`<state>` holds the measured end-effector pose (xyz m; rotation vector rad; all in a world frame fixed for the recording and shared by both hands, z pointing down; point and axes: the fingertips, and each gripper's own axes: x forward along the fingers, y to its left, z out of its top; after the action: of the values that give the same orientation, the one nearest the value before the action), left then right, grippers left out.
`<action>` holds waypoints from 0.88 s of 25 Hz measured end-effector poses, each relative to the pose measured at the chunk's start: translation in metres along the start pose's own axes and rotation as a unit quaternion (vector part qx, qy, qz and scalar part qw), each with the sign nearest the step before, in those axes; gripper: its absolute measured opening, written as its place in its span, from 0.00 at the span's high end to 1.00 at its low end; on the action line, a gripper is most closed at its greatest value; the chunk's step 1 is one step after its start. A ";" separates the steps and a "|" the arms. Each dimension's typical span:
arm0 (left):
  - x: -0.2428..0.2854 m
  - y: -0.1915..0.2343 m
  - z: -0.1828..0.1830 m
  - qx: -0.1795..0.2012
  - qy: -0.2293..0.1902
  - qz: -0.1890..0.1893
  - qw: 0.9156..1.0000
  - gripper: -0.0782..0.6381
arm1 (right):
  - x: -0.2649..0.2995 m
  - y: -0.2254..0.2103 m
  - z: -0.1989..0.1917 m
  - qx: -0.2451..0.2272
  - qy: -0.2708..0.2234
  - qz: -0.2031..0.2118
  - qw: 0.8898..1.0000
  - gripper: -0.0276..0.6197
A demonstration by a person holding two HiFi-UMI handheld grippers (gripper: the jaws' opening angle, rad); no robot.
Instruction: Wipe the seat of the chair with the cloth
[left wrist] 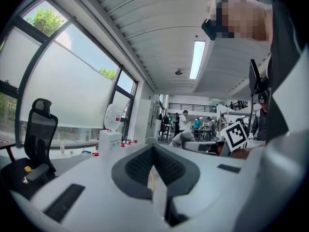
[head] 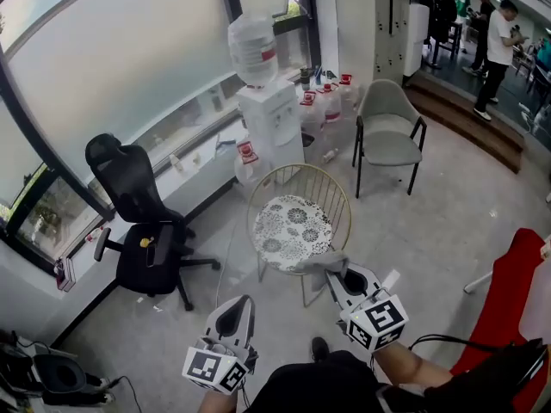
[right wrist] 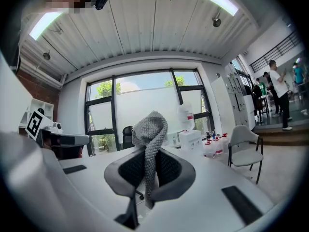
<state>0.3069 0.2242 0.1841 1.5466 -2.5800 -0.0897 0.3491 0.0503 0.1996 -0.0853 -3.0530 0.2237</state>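
The chair [head: 297,224] has a gold wire frame and a round seat with a white-and-grey pattern; it stands just ahead of me. My right gripper [head: 337,272] is at the seat's near right edge, shut on a grey knitted cloth [head: 318,264] that lies over the rim. In the right gripper view the cloth [right wrist: 150,129] stands up between the shut jaws of that gripper [right wrist: 147,170]. My left gripper [head: 241,308] hangs lower, in front of the chair, off the seat. Its jaws [left wrist: 153,153] are shut with nothing between them.
A black office chair [head: 142,226] stands to the left by the window. Behind the gold chair are a water dispenser [head: 269,114] and several bottles [head: 323,101]. A grey chair [head: 389,127] is at the back right, a red object [head: 510,291] at the near right, and people [head: 498,46] stand far off.
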 end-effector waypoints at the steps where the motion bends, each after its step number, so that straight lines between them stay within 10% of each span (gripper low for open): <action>1: 0.009 0.001 -0.001 0.004 0.004 -0.002 1.000 0.88 | 0.002 -0.008 0.001 0.002 -0.003 -0.003 1.000 0.91; 22: 0.130 0.072 -0.006 0.008 0.048 -0.094 0.994 0.88 | 0.073 -0.058 -0.006 -0.006 -0.002 -0.091 0.996 0.92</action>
<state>0.1841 0.1436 0.2090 1.7514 -2.3628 -0.0122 0.2739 -0.0020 0.2196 0.1931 -3.0405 0.1937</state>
